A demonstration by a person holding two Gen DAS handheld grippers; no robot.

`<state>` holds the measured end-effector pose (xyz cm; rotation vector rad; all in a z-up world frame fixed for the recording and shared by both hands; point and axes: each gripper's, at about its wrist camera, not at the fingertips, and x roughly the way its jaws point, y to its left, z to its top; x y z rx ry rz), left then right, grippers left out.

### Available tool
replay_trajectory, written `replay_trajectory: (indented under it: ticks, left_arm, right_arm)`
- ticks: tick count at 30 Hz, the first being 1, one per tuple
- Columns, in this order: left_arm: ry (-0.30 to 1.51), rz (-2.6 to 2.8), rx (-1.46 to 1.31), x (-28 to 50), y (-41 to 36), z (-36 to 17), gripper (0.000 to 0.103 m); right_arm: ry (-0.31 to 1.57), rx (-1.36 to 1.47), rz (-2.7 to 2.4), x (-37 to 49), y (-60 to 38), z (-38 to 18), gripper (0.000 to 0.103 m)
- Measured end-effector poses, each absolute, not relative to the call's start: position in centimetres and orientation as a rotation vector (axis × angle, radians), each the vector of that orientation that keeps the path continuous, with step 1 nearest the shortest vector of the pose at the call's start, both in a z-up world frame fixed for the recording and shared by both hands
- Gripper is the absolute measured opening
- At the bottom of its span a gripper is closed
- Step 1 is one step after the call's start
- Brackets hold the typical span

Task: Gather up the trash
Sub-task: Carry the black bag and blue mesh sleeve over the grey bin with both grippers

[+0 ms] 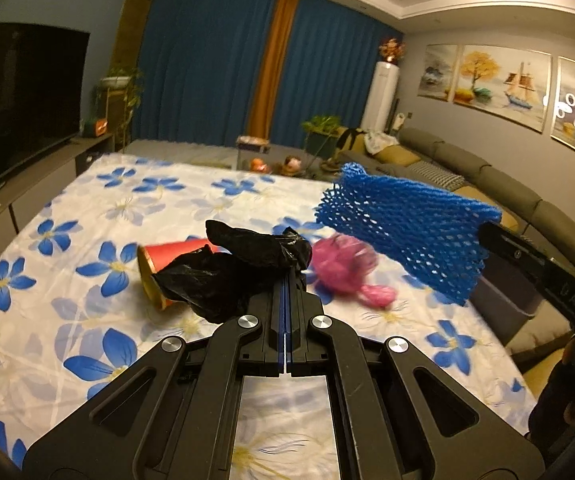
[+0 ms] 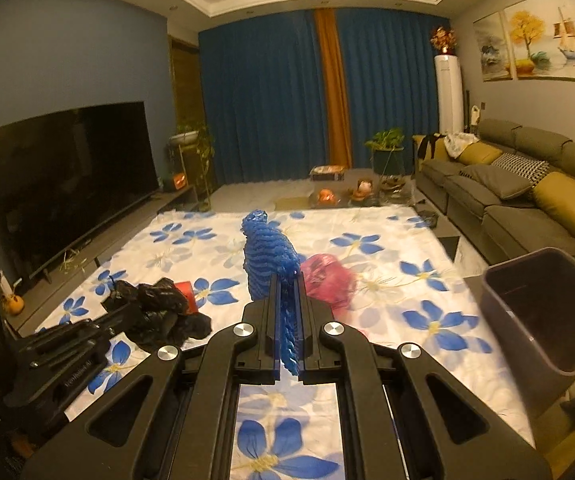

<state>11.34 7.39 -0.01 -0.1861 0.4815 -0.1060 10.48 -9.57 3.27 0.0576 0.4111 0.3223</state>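
From the left wrist camera, the left gripper (image 1: 287, 276) is pinching a crumpled black plastic bag (image 1: 231, 268), its fingers pressed together on the bag's edge. The bag is hanging over the flowered cloth (image 1: 87, 240) and partly covering a red paper cup (image 1: 171, 256) that is lying on its side at about 10 o'clock from the fingertips. A pink plastic bag (image 1: 347, 268) is lying on the cloth at 2 o'clock, blurred. Farther out at 2 o'clock, a blue foam net (image 1: 407, 232) is hanging in the air above the cloth, gripped at its right end by the right gripper (image 1: 487, 228).

From the right wrist camera, the right gripper (image 2: 287, 280) is clamping the blue foam net (image 2: 267, 256) between its fingers, the net sticking up and forward past the tips. The pink plastic bag (image 2: 327, 276) is lying on the flowered cloth (image 2: 407, 240) just behind the net at 1 o'clock. A dark trash bin (image 2: 543, 312) is standing at the cloth's edge at 3 o'clock, its mouth open upward. At 9 o'clock, the left gripper (image 2: 115, 308) is holding the black plastic bag (image 2: 159, 308), with the red paper cup (image 2: 187, 292) peeking out behind it.
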Motion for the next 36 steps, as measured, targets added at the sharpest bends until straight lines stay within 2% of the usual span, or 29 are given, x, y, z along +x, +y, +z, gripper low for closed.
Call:
replay_trajectory:
  ticks: [15,36]
  left_arm:
    - [0.439,-0.242,-0.105,11.0,-1.5,3.4,0.0]
    - [0.415,-0.446,-0.008,16.5,-16.3,5.1,0.0]
  right_arm:
    - [0.339,0.116,0.187,7.1,-18.5,4.9,0.006]
    - [0.298,0.189,-0.068,8.3,-29.9,4.5,0.006]
